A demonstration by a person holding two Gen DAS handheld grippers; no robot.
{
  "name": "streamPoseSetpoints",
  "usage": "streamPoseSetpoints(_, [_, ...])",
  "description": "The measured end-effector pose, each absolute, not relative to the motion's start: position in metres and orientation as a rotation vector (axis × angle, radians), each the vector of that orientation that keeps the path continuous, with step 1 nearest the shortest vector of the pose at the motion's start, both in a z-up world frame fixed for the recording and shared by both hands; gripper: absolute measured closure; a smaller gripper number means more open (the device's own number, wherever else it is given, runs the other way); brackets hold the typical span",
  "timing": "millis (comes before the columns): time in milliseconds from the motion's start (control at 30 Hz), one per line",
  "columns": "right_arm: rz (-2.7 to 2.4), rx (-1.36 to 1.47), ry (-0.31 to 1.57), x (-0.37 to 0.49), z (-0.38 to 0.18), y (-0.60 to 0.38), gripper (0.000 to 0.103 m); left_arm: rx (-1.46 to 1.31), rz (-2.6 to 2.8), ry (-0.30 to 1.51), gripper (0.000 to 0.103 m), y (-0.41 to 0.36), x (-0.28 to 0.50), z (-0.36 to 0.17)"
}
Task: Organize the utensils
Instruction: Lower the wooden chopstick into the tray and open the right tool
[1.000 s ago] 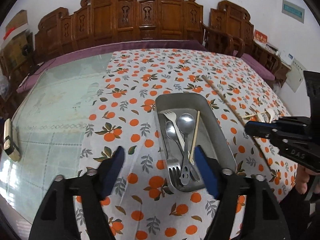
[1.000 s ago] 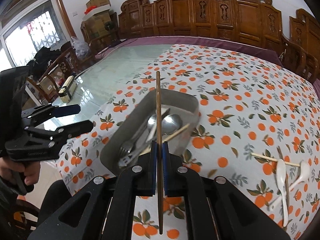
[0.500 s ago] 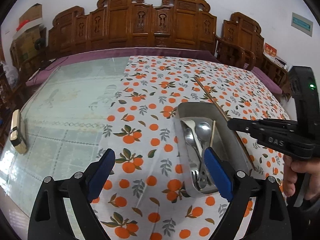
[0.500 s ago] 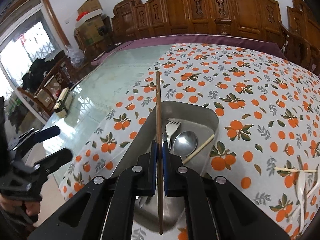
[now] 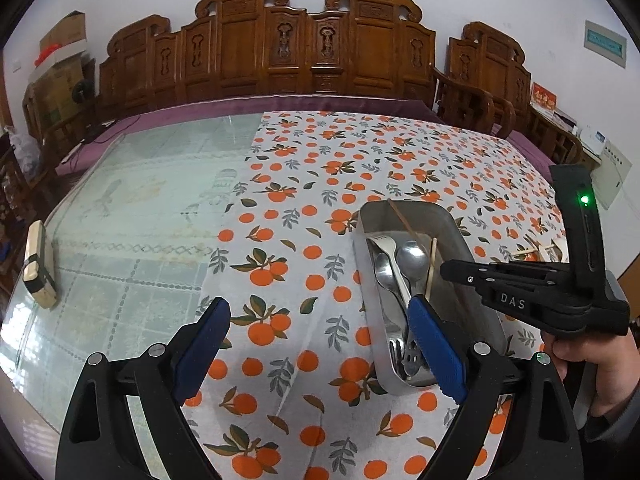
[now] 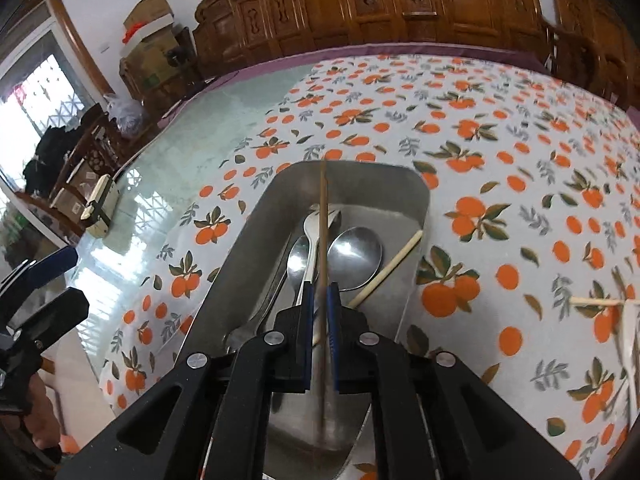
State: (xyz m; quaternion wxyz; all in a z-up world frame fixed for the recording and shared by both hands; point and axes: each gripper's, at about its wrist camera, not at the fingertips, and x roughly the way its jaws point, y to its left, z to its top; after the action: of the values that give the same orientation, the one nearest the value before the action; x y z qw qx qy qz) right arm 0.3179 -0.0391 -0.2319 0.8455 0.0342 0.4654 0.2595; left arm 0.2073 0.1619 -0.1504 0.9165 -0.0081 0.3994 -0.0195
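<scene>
A metal tray (image 5: 472,248) (image 6: 240,248) lies on the orange-patterned tablecloth and holds spoons (image 6: 356,254), a fork (image 5: 384,246) and a pale chopstick (image 6: 386,270). My right gripper (image 6: 319,292) is shut on a dark wooden chopstick (image 6: 323,216) and holds it low over the tray, its far tip near the tray's far rim. It shows from the side in the left wrist view (image 5: 444,270). My left gripper (image 5: 316,332) is open and empty, just left of the tray's near end.
White spoons and a pale chopstick (image 6: 592,302) lie on the cloth to the right of the tray. A small box (image 5: 38,264) sits on the bare glass table at the left. Carved wooden chairs (image 5: 312,48) line the far side.
My right gripper has come down and forward over the tray with the dark chopstick. My left gripper has shifted left, off the tray.
</scene>
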Motion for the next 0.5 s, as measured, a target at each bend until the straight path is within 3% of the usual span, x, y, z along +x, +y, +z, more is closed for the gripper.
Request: streamPoseSetpoints(500, [0.578,-0.102,0.824,0.256,-0.193,-0.118,0.093,0.033,-0.056,0.794,0.016,0.126,0.195,-0.141])
